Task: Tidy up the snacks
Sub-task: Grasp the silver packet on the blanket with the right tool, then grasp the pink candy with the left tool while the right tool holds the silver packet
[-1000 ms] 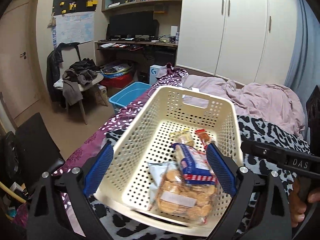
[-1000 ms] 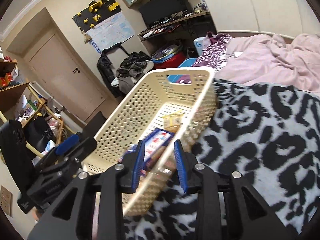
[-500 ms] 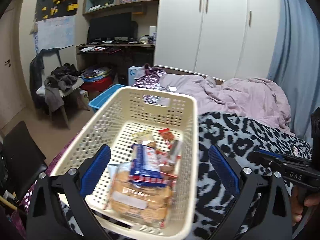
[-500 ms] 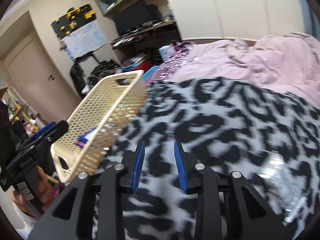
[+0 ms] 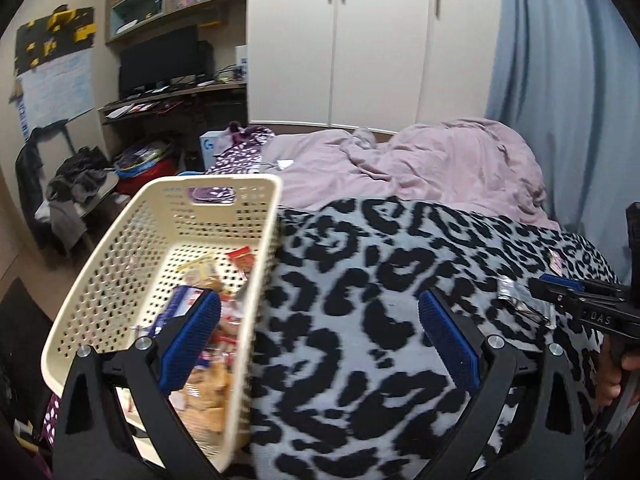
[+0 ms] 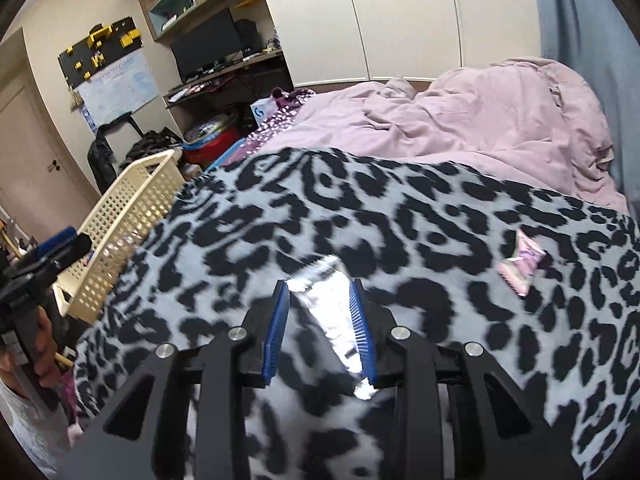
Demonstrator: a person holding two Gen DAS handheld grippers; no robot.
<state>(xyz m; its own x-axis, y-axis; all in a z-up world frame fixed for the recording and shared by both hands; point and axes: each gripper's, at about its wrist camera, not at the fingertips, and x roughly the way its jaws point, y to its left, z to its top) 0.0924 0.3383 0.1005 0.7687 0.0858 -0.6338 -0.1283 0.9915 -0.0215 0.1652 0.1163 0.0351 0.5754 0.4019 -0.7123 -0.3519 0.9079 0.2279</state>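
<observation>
On the bed, a leopard-print blanket (image 6: 420,216) carries the scene. At its left edge stands a cream perforated basket (image 5: 132,236) holding several snacks: a blue-and-white packet (image 5: 178,304), a clear bag of biscuits (image 5: 212,396) and a small red-topped packet (image 5: 242,260). The left gripper (image 5: 320,336) hovers above the basket's right rim, its blue-padded jaws spread wide with nothing between them; one pad overlies the basket's contents, the other the blanket. To the right, a silver foil wrapper (image 6: 326,304) lies flat on the blanket. The right gripper (image 6: 318,332) is low over it, jaws partly parted and set either side of the wrapper; whether the pads touch the foil cannot be told. A small pink wrapped sweet (image 6: 522,264) lies on the blanket, well to the right of the foil wrapper. A crumpled pink duvet (image 6: 480,120) covers the far end of the bed. A person's hand (image 6: 44,348) grips the left gripper's handle at the frame's edge.
</observation>
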